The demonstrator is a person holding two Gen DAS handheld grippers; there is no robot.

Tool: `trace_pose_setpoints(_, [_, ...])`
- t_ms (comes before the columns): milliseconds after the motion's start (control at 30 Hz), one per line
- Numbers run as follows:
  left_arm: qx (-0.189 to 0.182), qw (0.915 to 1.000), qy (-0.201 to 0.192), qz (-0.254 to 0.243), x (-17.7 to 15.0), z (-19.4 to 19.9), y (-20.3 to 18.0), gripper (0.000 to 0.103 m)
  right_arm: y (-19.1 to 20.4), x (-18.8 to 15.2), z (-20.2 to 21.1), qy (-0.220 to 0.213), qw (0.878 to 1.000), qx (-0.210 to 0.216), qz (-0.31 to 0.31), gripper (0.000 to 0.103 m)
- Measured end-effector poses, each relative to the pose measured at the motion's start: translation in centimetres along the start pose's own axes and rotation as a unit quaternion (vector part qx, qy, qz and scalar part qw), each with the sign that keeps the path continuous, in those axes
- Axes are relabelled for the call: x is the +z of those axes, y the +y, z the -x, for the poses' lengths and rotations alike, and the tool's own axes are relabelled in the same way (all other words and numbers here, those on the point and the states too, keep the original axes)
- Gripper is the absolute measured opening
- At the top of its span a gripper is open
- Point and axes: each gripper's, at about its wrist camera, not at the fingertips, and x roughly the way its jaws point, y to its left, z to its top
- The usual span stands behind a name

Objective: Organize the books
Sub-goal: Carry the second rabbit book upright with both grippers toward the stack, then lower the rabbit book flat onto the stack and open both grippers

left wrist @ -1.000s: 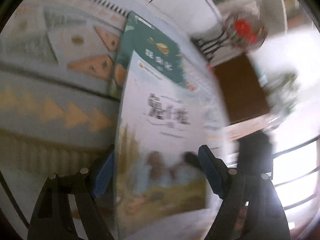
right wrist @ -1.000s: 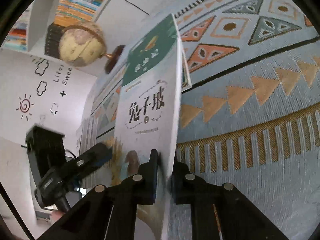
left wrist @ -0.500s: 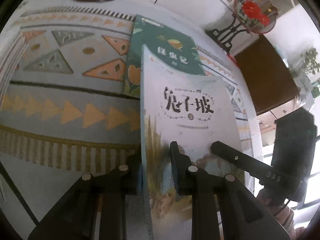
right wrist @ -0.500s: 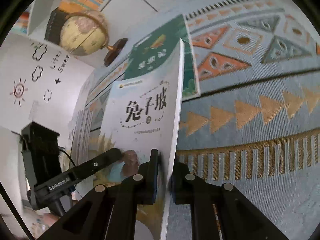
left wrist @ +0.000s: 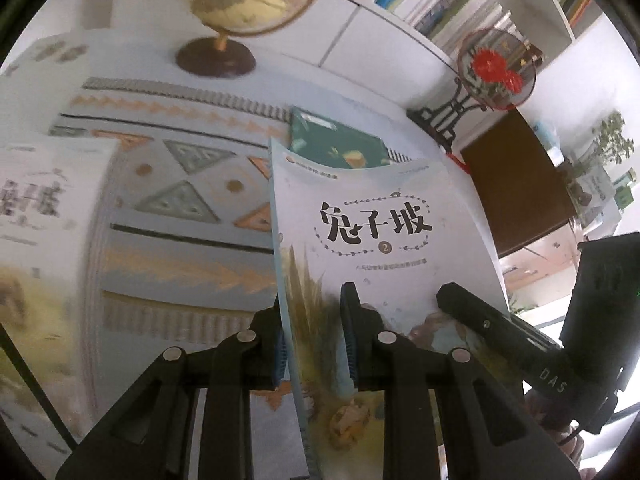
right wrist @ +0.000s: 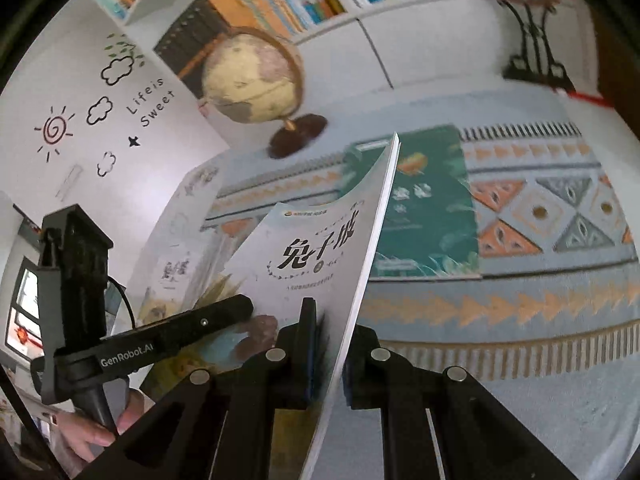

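A pale book (left wrist: pixel 372 232) with black Chinese title characters and a "2" is held up off the patterned cloth (left wrist: pixel 180 240), cover facing up and bowed. My left gripper (left wrist: pixel 312 344) is shut on its left edge. My right gripper (right wrist: pixel 330 344) is shut on its right edge (right wrist: pixel 372 240). In the right wrist view the left gripper's black finger (right wrist: pixel 224 312) lies across the cover. A green book (left wrist: pixel 340 148) lies flat on the cloth beyond the lifted one, also visible as the green book (right wrist: pixel 428 216).
A stack of similar pale books (left wrist: pixel 36 208) sits at the left of the cloth. Behind it stand a globe (right wrist: pixel 252 76) on a dark base, a round red-flower ornament (left wrist: pixel 496 68) on a black stand, and filled bookshelves (left wrist: pixel 448 0). A hand (right wrist: pixel 92 436) grips the left handle.
The left gripper went from open around the pale book to shut on its left edge. Both grippers then rose with the book, lifting it off the green book and the cloth.
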Motion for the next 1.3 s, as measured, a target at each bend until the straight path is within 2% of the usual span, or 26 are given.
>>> trace_pose_setpoints(233, [0.035,0.9991,-0.019,0.011,0.7,4.4,3.6,0.022,5.4,0.7,-1.0,-0.01,0.999,0.028,0.021,0.01])
trace_pose_setpoints(400, [0.058,0.9967,-0.042,0.04,0.7,7.8,7.9,0.022,10.0,1.1,-3.0,-0.011,0.998,0.055,0.034,0.01])
trace_pose_setpoints(567, [0.091,0.9921,-0.06,0.062,0.3,10.2,12.3,0.022,14.8,1.0,-6.0,0.002,0.995,0.085,0.05,0.01])
trace_pose_setpoints(667, [0.101,0.9896,-0.07,0.075,-0.1,11.1,14.9,0.025,17.1,0.8,-7.9,0.014,0.994,0.097,0.039,0.01])
trace_pose_setpoints(767, [0.105,0.9875,-0.075,0.09,0.2,11.2,17.4,0.025,18.8,0.4,-9.4,0.013,0.994,0.104,0.027,0.01])
trace_pose_setpoints(933, [0.112,0.9859,-0.067,0.105,0.6,10.1,20.9,0.025,21.8,-0.8,-12.4,0.007,0.996,0.077,0.052,0.011])
trace_pose_setpoints(1300, [0.107,0.9841,-0.055,0.13,0.2,8.0,24.1,0.028,22.1,-2.5,-17.0,0.021,0.998,0.054,0.035,0.012])
